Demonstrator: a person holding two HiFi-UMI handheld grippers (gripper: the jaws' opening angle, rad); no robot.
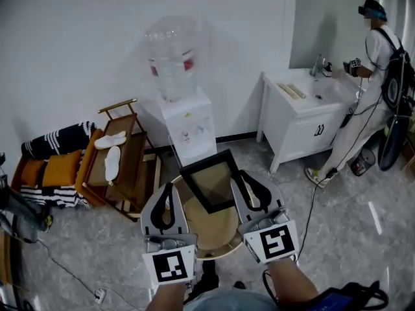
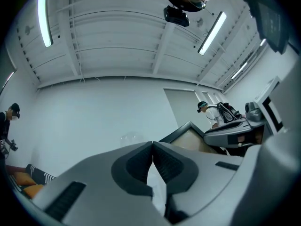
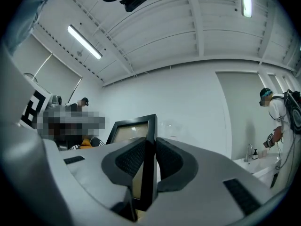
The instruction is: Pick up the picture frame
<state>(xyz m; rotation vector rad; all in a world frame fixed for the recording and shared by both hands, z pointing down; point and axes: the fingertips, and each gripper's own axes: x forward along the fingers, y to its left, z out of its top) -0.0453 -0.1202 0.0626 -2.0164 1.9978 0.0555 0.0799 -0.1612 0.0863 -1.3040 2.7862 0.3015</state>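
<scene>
Head view, looking steeply down. The picture frame, black-edged with a pale centre, stands turned like a diamond over the far half of the round table; whether its lower corner rests on the table top cannot be told.

The right gripper reaches over the table's right side. Its fingers are closed on the frame's right edge (in the right gripper view the black edge runs upright between the two dark pads, touching both).

The left gripper hangs over the table's left side, just beside the frame and apart from it. In the left gripper view its fingertips meet with nothing between them, and a corner of the frame shows beyond them to the right.

Beyond the table stands a white water dispenser. To the table's left is a wooden rack carrying white slippers. Well to its right, a person stands at a white cabinet.
</scene>
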